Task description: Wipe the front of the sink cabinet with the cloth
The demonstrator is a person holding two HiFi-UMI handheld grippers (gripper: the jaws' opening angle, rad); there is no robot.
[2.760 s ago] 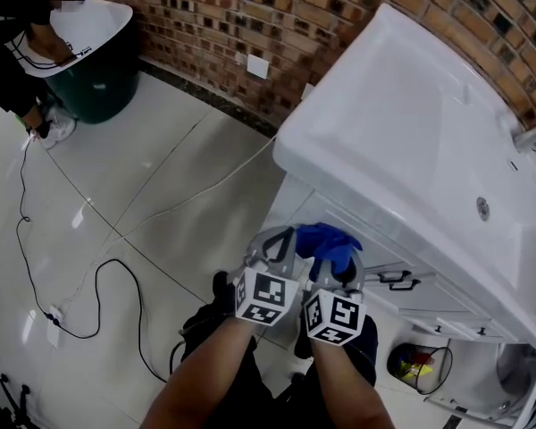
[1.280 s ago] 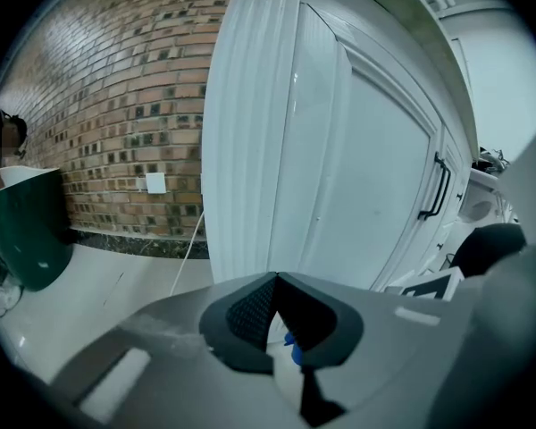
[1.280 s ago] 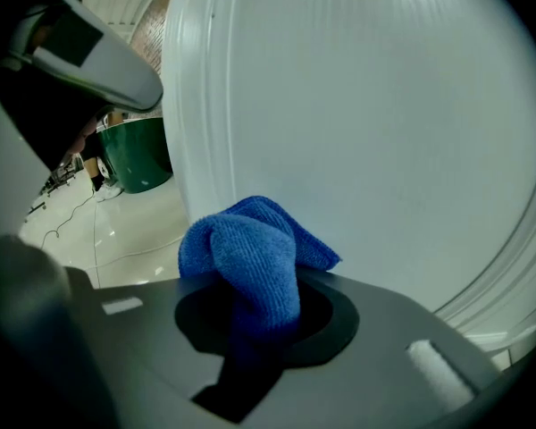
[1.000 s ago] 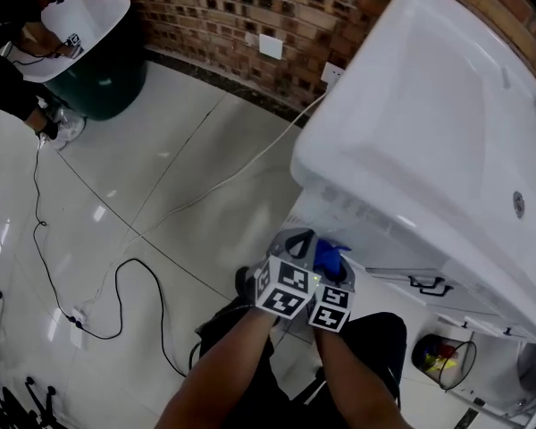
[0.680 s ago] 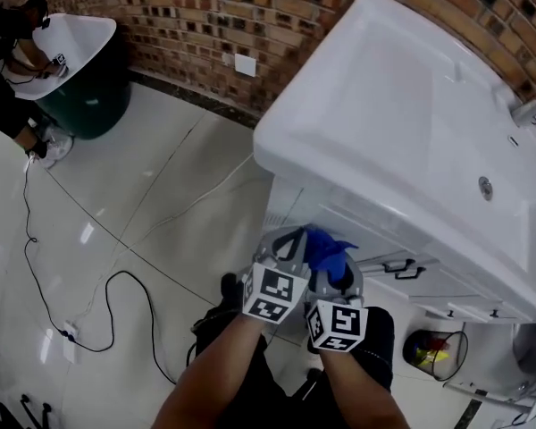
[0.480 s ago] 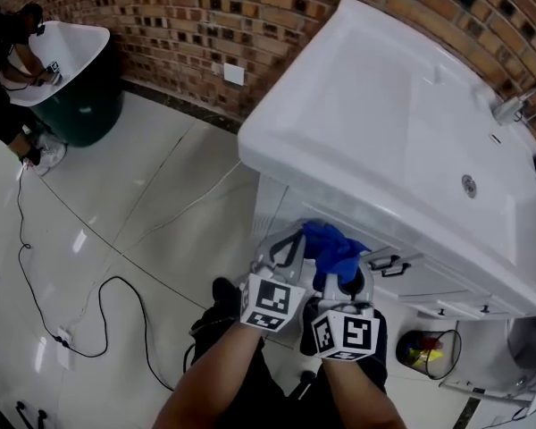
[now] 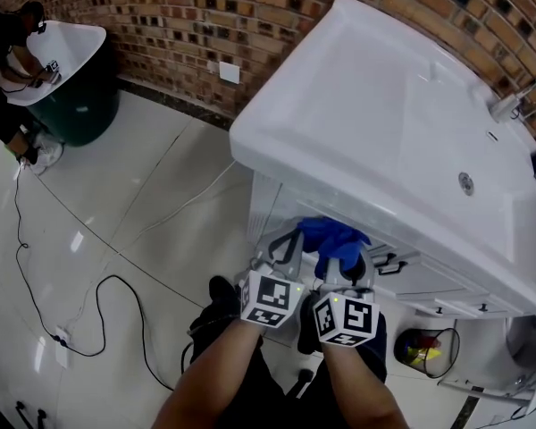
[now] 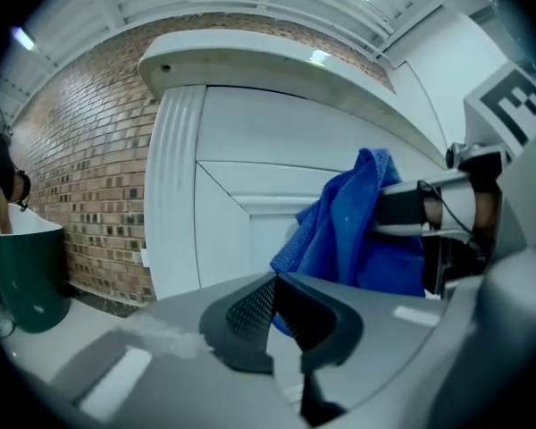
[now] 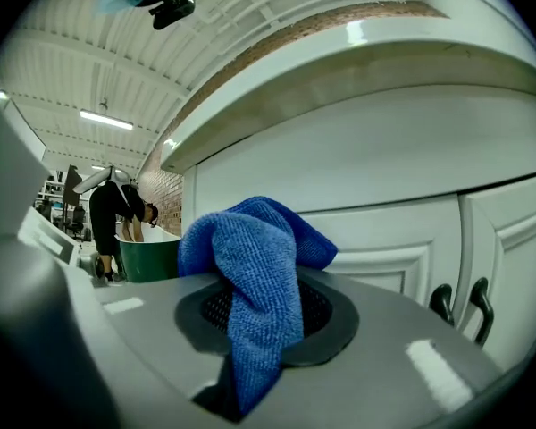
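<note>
Cloth point(image 9: 250, 275), blue nubby microfibre, pinched in R gripper point(image 9: 266, 333); L gripper point(image 8: 277, 315) closed; cabinet point(image 8: 219, 239) white, panelled.

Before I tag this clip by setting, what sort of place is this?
Probably a bathroom-fixture showroom or workshop, not a home: a white sink cabinet against a brick wall, and a second green-based basin nearby.

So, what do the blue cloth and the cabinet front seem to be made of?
The blue cloth looks like microfibre: a fine looped, matte weave and soft folds. The cabinet front looks like white painted or laminated board, smooth with a slight sheen and moulded panels; which one, I cannot tell.
</note>
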